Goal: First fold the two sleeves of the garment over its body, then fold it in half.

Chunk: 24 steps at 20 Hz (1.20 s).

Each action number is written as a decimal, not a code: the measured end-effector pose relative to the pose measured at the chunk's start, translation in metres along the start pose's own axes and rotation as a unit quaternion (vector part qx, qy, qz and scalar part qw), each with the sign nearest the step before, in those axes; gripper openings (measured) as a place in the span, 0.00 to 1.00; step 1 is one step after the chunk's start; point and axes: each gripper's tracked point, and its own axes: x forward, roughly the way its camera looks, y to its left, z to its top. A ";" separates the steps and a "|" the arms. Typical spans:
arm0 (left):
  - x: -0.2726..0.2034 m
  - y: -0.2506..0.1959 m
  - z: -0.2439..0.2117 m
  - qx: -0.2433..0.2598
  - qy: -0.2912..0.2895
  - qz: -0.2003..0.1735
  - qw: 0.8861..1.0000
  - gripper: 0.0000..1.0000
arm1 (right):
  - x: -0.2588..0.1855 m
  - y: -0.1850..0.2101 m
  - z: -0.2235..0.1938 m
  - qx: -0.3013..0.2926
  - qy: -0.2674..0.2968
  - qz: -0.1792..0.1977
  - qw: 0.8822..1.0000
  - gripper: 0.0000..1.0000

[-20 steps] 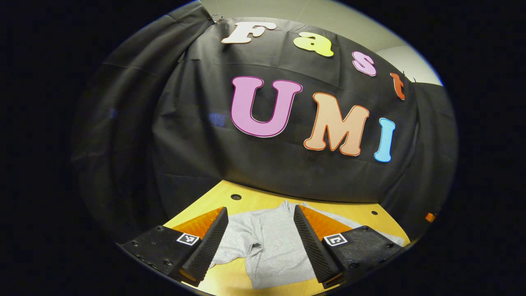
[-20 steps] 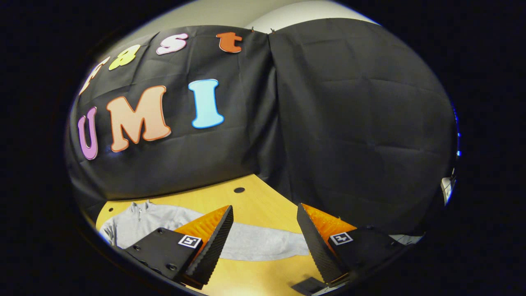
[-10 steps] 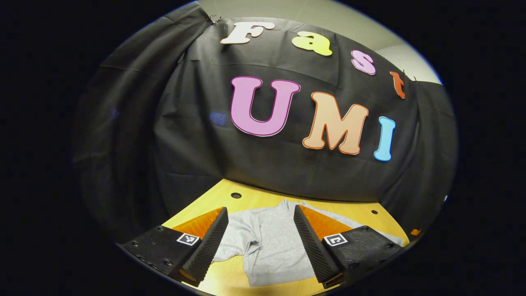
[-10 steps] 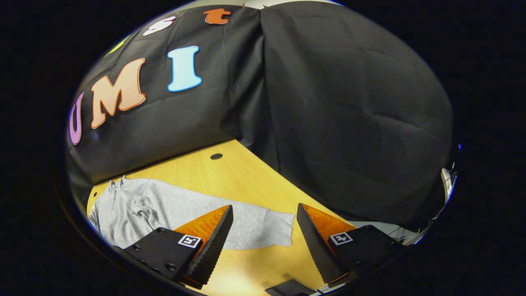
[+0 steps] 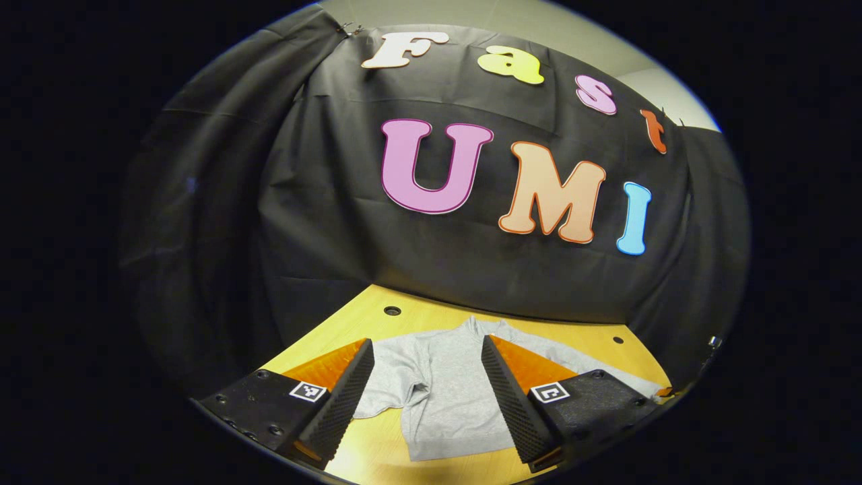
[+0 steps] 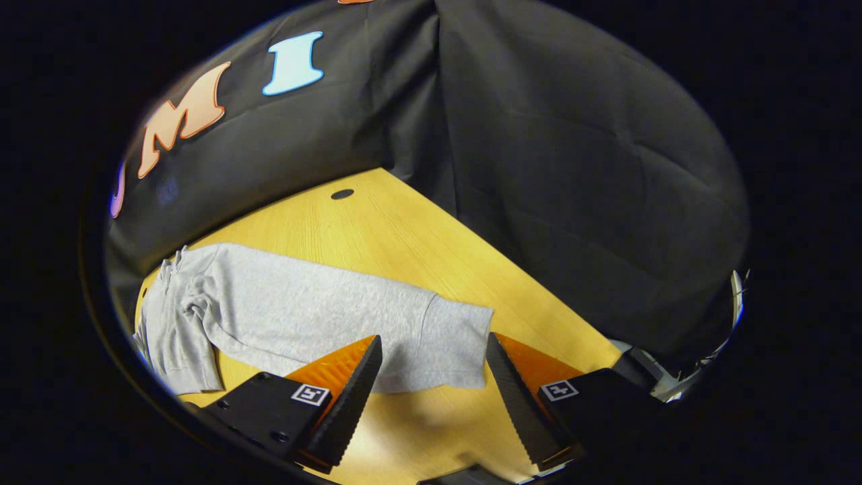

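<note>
- Both tongs were open and gripped nothing: the left tongs (image 5: pixel 425 397) hung above the body of the light grey long-sleeved cotton garment (image 5: pixel 444 384).
- Right tongs (image 6: pixel 433 397) hung just over the cuff end of the outstretched sleeve (image 6: pixel 323 316).
- That garment lay flat on the yellow wooden surface (image 6: pixel 404 236), near the black cloth wall (image 6: pixel 539 168).

A heathered light-grey garment (image 6: pixel 303 316), plain and unprinted, lies before my jaws on a honey-yellow wood-grain bench (image 6: pixel 404 242) dotted with small dark round holes (image 5: pixel 392 311), against the booth's matte black cloth wall (image 6: pixel 572 168), under a pale beige ceiling strip (image 5: pixel 572 34).
</note>
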 end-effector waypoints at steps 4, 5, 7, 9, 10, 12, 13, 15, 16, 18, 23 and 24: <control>0.008 -0.004 0.002 -0.003 0.000 -0.003 1.000 0.94 | 0.007 0.006 -0.017 -0.024 0.032 0.008 0.999 0.92; 0.010 -0.007 -0.001 -0.005 0.001 -0.004 1.000 0.92 | 0.009 0.005 -0.016 -0.039 0.026 0.007 0.999 0.97; 0.013 -0.011 -0.003 -0.009 0.003 -0.009 1.000 0.93 | 0.008 0.006 -0.016 -0.043 0.029 0.004 0.999 0.95; 0.015 -0.014 -0.005 -0.013 0.008 -0.013 1.000 0.93 | 0.007 0.007 -0.015 -0.034 0.033 0.005 0.999 0.89; 0.017 -0.014 -0.006 -0.015 0.009 -0.015 1.000 0.93 | 0.010 0.006 -0.018 -0.038 0.033 0.006 0.999 0.88; 0.018 -0.014 -0.007 -0.020 0.011 -0.016 1.000 0.93 | 0.010 0.010 -0.017 -0.040 0.031 0.007 0.999 0.72; 0.018 -0.014 -0.008 -0.021 0.011 -0.016 1.000 0.93 | 0.010 0.013 -0.017 -0.042 0.031 0.011 0.999 0.60; 0.018 -0.013 -0.008 -0.021 0.012 -0.016 1.000 0.93 | 0.010 0.024 -0.016 -0.040 0.031 0.014 0.999 0.46; 0.017 -0.013 -0.008 -0.021 0.012 -0.016 1.000 0.93 | 0.008 0.024 -0.017 -0.040 0.032 0.003 0.999 0.32; 0.016 -0.011 -0.008 -0.021 0.012 -0.014 1.000 0.93 | 0.010 0.026 -0.017 -0.049 0.030 -0.014 0.998 0.18; 0.011 -0.004 -0.007 -0.018 0.010 -0.012 1.000 0.93 | 0.007 0.031 -0.014 -0.062 0.031 -0.047 0.996 0.05; 0.010 -0.002 -0.007 -0.016 0.010 -0.011 1.000 0.93 | 0.007 0.033 -0.012 -0.058 0.030 -0.047 0.997 0.05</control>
